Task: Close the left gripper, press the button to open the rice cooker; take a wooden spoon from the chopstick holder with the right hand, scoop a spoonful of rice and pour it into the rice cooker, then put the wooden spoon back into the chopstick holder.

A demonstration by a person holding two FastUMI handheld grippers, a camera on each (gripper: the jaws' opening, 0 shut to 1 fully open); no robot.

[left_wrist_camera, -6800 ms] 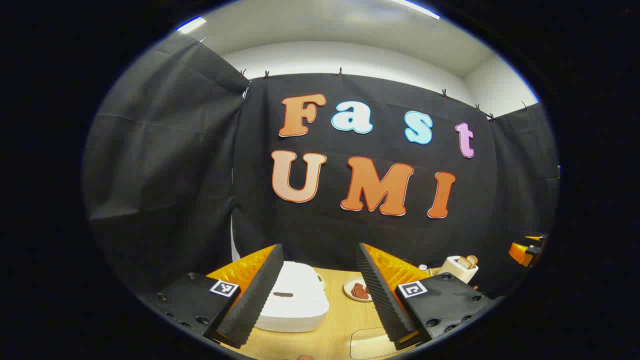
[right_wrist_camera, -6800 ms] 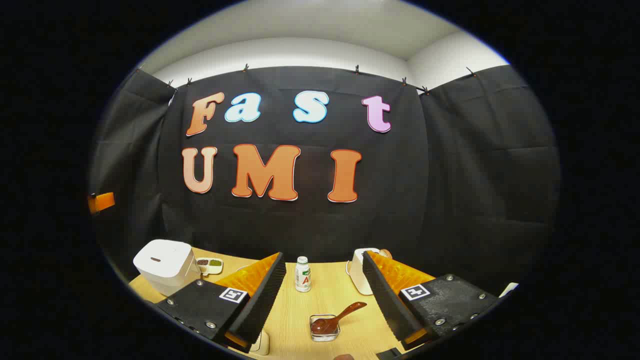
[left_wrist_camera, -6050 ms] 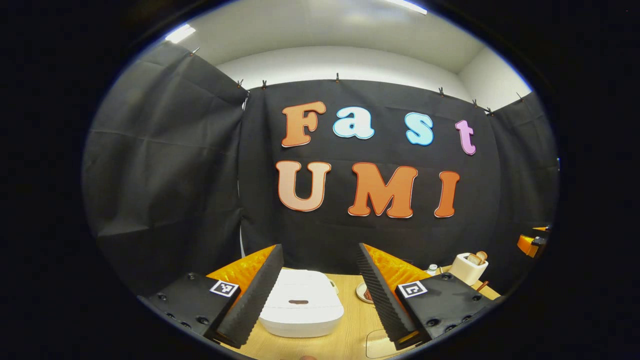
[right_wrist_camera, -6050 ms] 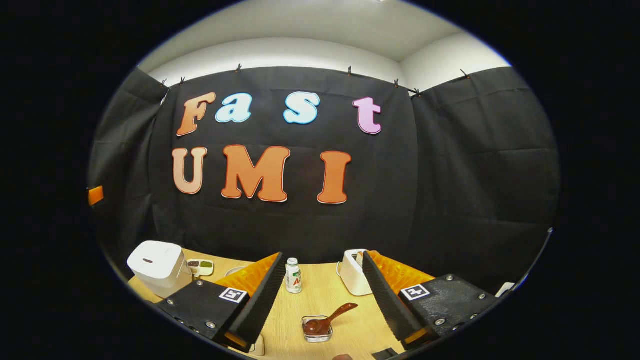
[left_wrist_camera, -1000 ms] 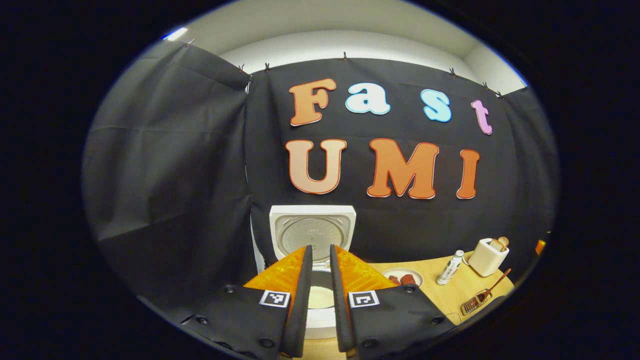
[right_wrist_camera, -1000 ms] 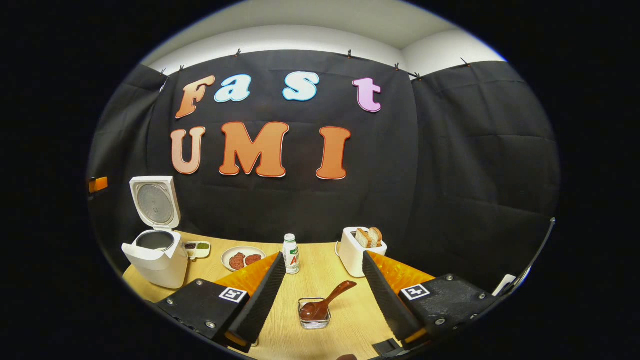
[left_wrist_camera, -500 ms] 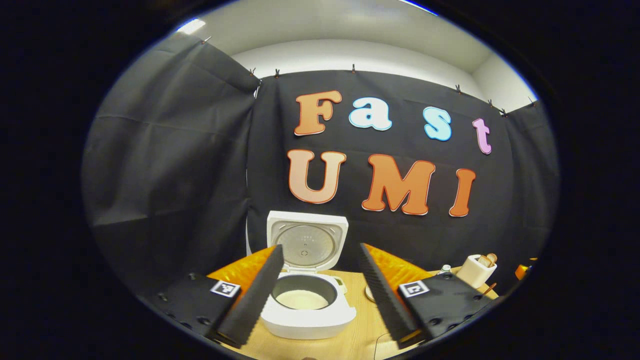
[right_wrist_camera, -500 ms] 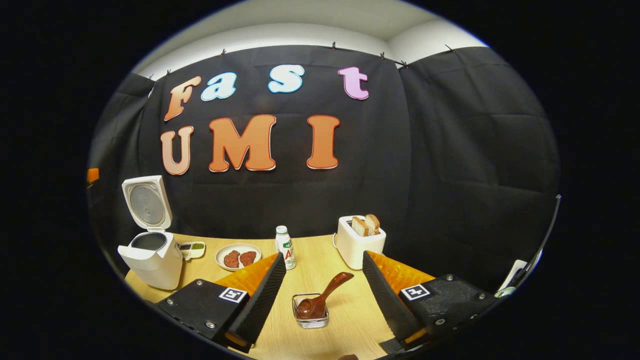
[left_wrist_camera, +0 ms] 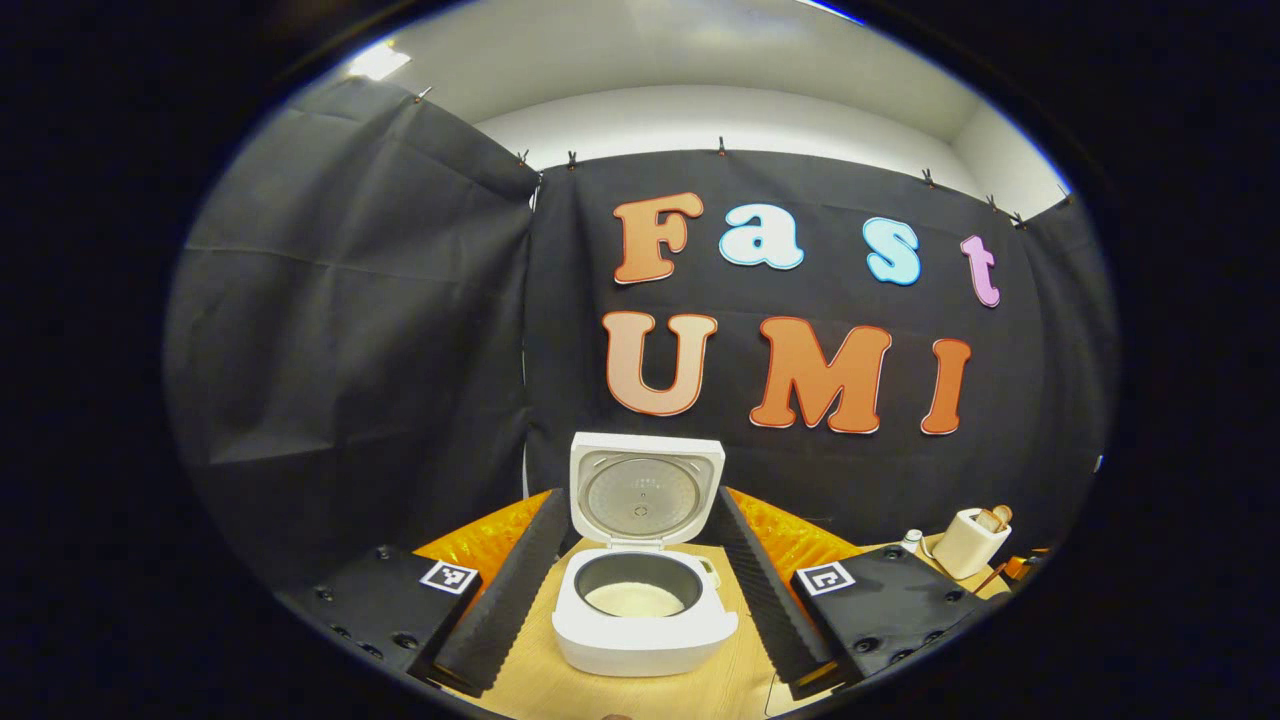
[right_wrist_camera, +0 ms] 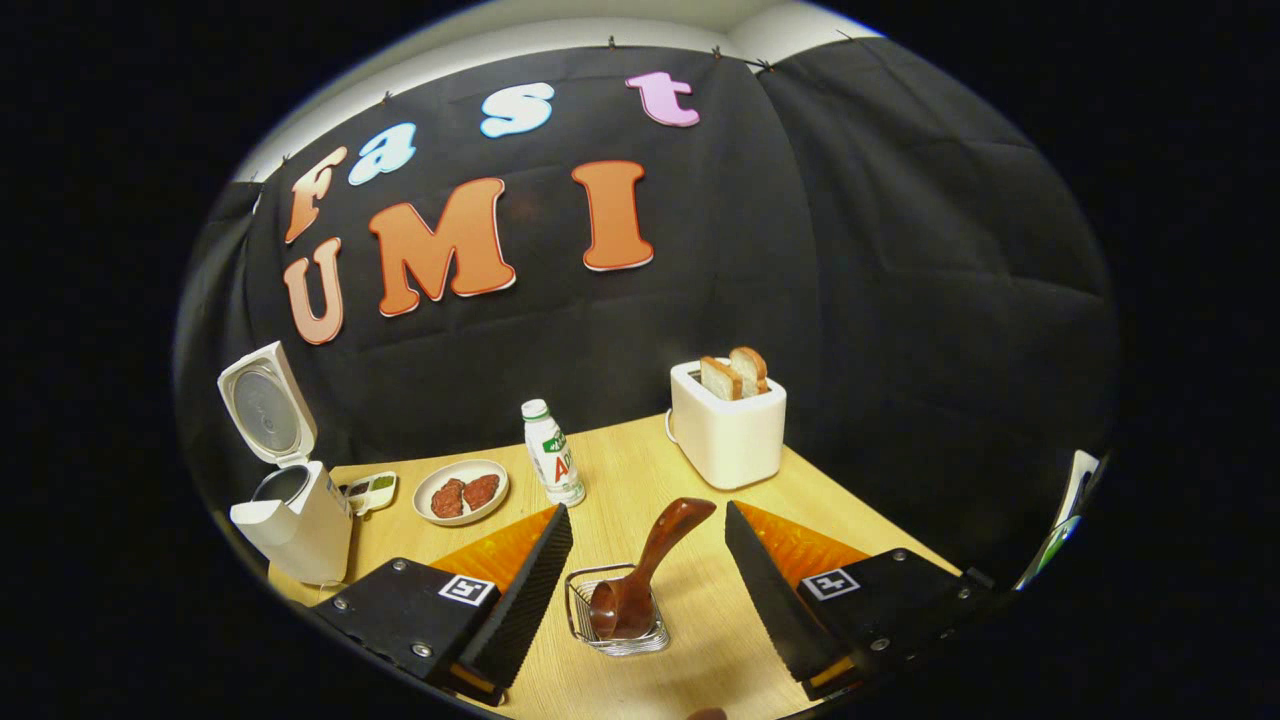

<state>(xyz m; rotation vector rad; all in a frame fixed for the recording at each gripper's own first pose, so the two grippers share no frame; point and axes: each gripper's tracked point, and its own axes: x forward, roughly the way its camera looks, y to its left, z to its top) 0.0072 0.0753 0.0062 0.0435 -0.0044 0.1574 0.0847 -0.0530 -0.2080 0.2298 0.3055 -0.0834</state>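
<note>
The white rice cooker [left_wrist_camera: 645, 600] stands with its lid [left_wrist_camera: 645, 490] raised upright, and pale contents show in its dark inner pot. My left gripper [left_wrist_camera: 640, 590] is open, its fingers reaching either side of the cooker without touching it. In the right gripper view the cooker [right_wrist_camera: 290, 505] sits at the table's far left. A brown wooden spoon [right_wrist_camera: 645, 570] leans in a small wire chopstick holder [right_wrist_camera: 615, 615], handle pointing up and to the right. My right gripper [right_wrist_camera: 645, 580] is open just in front of the holder, and the spoon stands between its fingers, untouched.
On the wooden table [right_wrist_camera: 660, 470] stand a white toaster [right_wrist_camera: 727, 420] with two bread slices, a small white bottle [right_wrist_camera: 553, 453], a plate of meat [right_wrist_camera: 460, 492] and a small divided dish [right_wrist_camera: 368, 490]. The toaster [left_wrist_camera: 968, 540] is at the right in the left gripper view.
The cooker lid has come up. My left gripper, shut a second ago close over the cooker, has opened and drawn back. My right gripper has tilted down and moved closer to the spoon and holder.
</note>
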